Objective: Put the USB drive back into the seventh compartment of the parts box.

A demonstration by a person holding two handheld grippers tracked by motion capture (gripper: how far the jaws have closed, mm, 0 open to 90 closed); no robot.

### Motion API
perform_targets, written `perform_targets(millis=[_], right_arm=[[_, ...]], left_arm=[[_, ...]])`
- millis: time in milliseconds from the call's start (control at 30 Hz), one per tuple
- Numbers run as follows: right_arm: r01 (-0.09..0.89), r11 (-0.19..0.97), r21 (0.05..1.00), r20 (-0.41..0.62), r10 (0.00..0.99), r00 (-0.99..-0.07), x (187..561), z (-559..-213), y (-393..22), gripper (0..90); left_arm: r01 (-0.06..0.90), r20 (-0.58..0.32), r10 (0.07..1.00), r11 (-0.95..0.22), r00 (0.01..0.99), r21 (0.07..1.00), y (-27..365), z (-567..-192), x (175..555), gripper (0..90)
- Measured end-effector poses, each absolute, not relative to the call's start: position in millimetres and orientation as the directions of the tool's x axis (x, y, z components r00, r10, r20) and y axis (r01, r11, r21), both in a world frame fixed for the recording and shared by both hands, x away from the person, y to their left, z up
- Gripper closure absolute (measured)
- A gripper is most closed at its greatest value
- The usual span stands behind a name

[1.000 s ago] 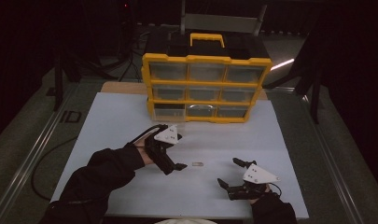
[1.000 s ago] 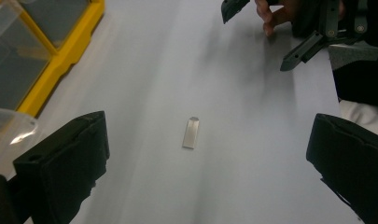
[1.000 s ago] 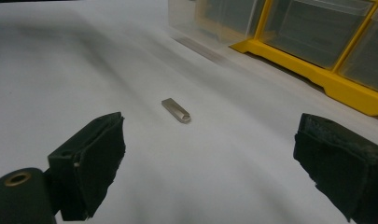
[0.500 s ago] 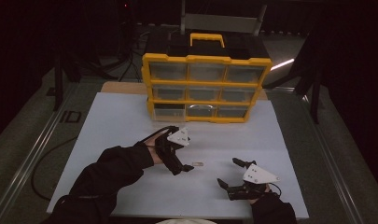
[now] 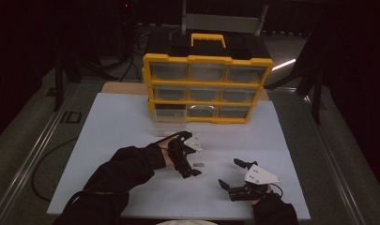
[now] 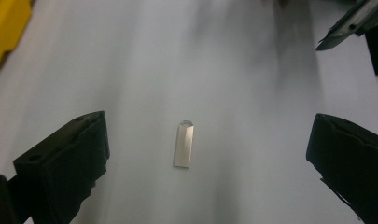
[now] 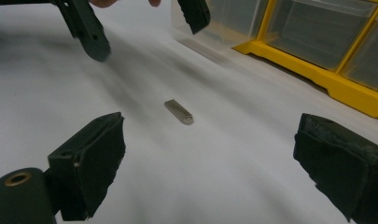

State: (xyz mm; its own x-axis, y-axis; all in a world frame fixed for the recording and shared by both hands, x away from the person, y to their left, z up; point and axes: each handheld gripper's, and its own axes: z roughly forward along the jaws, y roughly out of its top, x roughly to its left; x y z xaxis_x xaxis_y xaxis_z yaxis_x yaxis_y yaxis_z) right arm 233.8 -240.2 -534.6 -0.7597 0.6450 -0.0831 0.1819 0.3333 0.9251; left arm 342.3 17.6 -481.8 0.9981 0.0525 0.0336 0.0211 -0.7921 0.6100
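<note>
Nearest the front edge of the white worktop (image 5: 108, 122), our right gripper (image 5: 231, 178) rests spread wide, holding nothing. Just beyond it, mid-worktop, the metal tab (image 6: 184, 143) lies flat and ungrasped; our left gripper (image 5: 185, 161) hangs over it, released, jaws straddling it. Nothing is picked up yet. The organizer (image 5: 207, 89) stands at the far edge.

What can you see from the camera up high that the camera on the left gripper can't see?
High view alone: the whole yellow drawer organizer with its handle, the person's sleeves, and the right gripper with jaws apart. Its bottom-left drawer is pulled out.

Left gripper view alone: a close look at the small metal piece, flat and tapered toward one end, lying untouched midway between the open jaws.

Both: the white table, the metal piece, and the left gripper over it.
</note>
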Motion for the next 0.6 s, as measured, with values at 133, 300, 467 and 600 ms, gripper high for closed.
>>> perform_targets(millis=[133, 300, 467, 600], right_arm=[[0.177, 0.333, 0.926, -0.085, 0.642, -0.762, 234.2, -534.6, -240.3, 8.8], [0.186, 0.333, 0.924, -0.08, 0.645, -0.76, 234.3, -534.9, -240.4, 8.9], [0.186, 0.333, 0.924, -0.08, 0.645, -0.76, 234.6, -534.9, -240.4, 8.9], [0.185, 0.335, 0.924, -0.08, 0.642, -0.762, 235.1, -535.4, -240.2, 8.8]], left_arm=[[0.038, 0.021, 0.063, -0.805, 0.998, 0.592, 14.6, -488.2, 346.3, 0.3], [0.051, 0.018, 0.075, -0.824, 0.997, 0.564, 13.2, -495.8, 352.3, 3.5], [0.05, 0.02, 0.073, -0.834, 0.997, 0.549, 10.0, -504.0, 353.8, 11.9], [0.056, 0.023, 0.082, -0.836, 0.996, 0.547, 7.8, -505.9, 354.4, 15.8]])
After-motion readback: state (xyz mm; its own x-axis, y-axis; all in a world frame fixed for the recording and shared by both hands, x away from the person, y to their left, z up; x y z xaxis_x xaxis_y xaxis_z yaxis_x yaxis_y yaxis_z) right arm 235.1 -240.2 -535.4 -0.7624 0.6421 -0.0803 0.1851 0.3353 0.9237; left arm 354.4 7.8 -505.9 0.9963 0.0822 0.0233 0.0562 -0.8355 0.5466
